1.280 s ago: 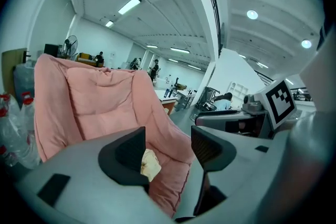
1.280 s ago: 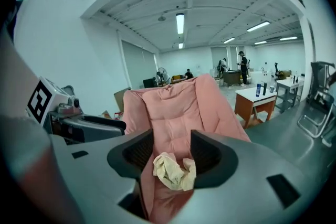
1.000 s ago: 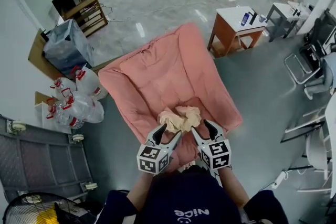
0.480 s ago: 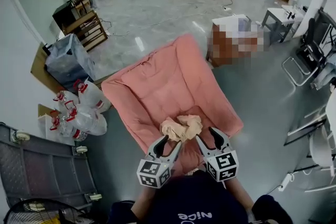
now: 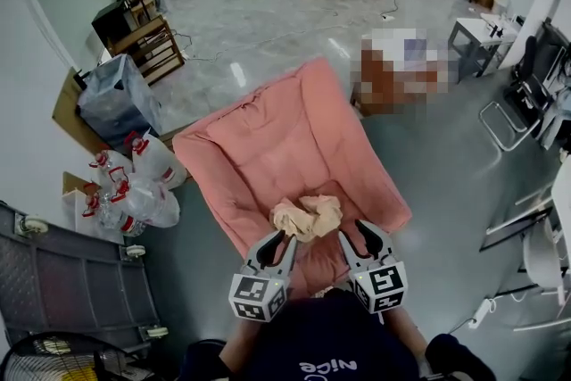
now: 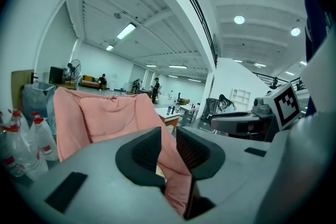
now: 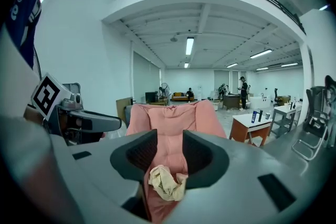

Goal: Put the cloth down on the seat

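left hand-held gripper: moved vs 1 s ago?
Yes. The left hand-held gripper has backed away from the cloth on the pink chair, toward the person. Its jaws have just been closing, with nothing between them.

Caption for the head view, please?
Crumpled beige cloth lies on the pink seat; left tool and right tool hover near it, empty, jaws just narrowed.

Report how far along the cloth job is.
Done: the beige cloth lies crumpled on the pink chair's seat, free of both grippers. In hand: nothing; the left gripper and right gripper have just been closing their jaws, nothing between them. Left: probably only pulling away.
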Demonstrator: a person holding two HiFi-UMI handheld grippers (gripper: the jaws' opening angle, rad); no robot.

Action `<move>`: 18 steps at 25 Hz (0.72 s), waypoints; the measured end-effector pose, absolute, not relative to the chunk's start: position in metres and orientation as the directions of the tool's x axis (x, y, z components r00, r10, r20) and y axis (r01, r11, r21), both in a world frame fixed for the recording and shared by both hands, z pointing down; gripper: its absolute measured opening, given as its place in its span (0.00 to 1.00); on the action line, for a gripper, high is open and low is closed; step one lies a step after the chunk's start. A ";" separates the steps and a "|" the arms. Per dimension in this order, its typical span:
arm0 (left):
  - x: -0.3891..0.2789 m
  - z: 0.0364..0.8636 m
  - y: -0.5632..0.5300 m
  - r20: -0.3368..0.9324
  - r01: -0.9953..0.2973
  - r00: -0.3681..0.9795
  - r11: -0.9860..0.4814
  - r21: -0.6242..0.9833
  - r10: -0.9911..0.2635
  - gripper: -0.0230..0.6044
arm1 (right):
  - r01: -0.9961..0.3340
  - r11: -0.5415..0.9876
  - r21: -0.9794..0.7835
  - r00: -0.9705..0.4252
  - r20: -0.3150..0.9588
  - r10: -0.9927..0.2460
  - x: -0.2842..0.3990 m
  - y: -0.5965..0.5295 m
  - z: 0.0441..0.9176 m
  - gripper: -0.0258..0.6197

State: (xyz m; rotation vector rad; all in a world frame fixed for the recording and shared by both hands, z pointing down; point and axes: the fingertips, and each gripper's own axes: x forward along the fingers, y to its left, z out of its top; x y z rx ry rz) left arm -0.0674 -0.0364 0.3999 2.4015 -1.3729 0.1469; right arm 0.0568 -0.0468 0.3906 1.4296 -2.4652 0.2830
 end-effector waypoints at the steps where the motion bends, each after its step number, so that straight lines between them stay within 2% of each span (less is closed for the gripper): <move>1: -0.071 0.400 -0.037 0.267 -0.857 0.507 -0.445 0.261 -0.819 0.18 | -0.873 0.488 -0.021 -0.466 0.333 -0.820 0.058 -0.047 0.390 0.27; 3: -0.075 0.399 -0.038 0.262 -0.864 0.493 -0.432 0.260 -0.829 0.11 | -0.878 0.479 -0.012 -0.455 0.334 -0.826 0.060 -0.046 0.390 0.17; 5: -0.073 0.398 -0.038 0.260 -0.862 0.498 -0.439 0.253 -0.827 0.09 | -0.882 0.470 -0.014 -0.447 0.335 -0.829 0.063 -0.047 0.391 0.14; 18: -0.056 0.396 -0.032 0.256 -0.836 0.541 -0.479 0.269 -0.801 0.07 | -0.857 0.514 0.021 -0.475 0.350 -0.807 0.054 -0.044 0.389 0.12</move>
